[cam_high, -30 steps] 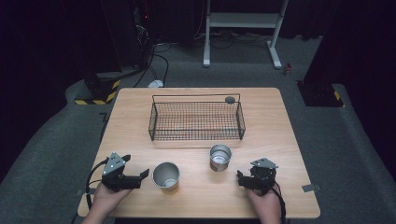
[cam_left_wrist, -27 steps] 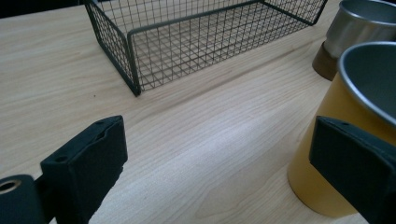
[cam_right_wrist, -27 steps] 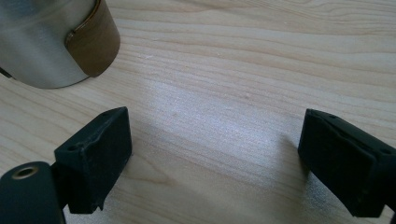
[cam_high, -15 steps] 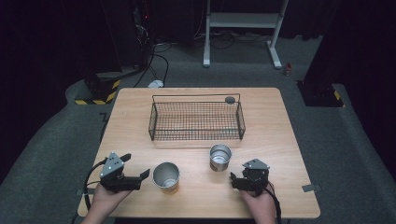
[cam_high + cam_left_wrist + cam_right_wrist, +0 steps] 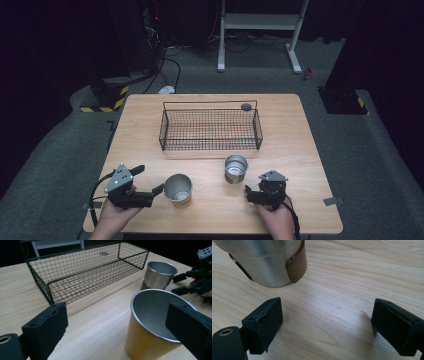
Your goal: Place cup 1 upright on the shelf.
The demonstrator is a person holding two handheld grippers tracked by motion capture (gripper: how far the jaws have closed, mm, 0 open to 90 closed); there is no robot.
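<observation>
High view: left gripper (image 5: 150, 182), jaws spread wide and empty, just left of the yellow cup (image 5: 178, 188); steel cup (image 5: 236, 168) right of it; right gripper (image 5: 250, 192), jaws wide, empty, beyond that.

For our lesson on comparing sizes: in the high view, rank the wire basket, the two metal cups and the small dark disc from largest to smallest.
1. Wire basket
2. Left cup and right cup: look alike in size, so unranked
3. Small dark disc
</observation>
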